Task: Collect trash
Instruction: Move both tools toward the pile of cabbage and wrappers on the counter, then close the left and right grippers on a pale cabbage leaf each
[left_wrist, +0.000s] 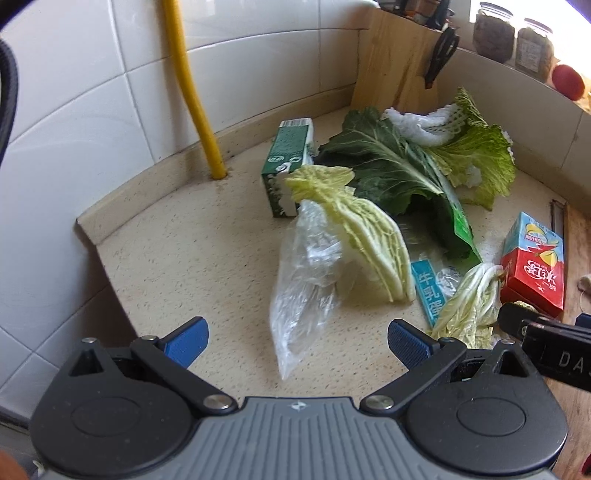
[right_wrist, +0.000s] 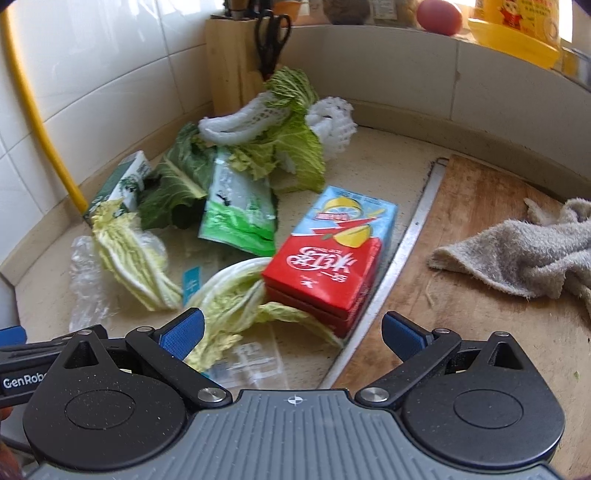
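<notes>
Your left gripper (left_wrist: 297, 341) hangs over the speckled bench (left_wrist: 177, 258), jaws wide apart, nothing between them. Your right gripper (right_wrist: 291, 334) is the same: jaws apart and empty, over the seam between bench and wooden cutting board (right_wrist: 480, 229).

Trash is heaped in the corner of the bench:
- Green carton (left_wrist: 286, 162) on its side near the yellow hose (left_wrist: 192, 92), top end toward the wall. Cannot tell if anything is in it.
- Red and blue drink carton (right_wrist: 332, 254) lying flat, just beside the metal strip (right_wrist: 402, 251) at the board's edge. Looks closed; contents cannot be seen.
- Clear plastic bag (left_wrist: 303, 291), crumpled, directly ahead of your left jaws, with a pale cabbage leaf (left_wrist: 362, 236) lying over its far end.
- Second pale cabbage leaf (right_wrist: 236, 295) against the near end of the drink carton, closest to your right jaws.
- Green and white pouch (right_wrist: 240, 206) flat in the middle, partly under a dark green leaf (left_wrist: 384, 166).
- White foam netting (right_wrist: 240, 122) draped on a frilly light green leaf (right_wrist: 295, 147) at the back.

A knife block (right_wrist: 229, 66) with scissors stands in the corner. A grey rag (right_wrist: 524, 247) lies on the board.
</notes>
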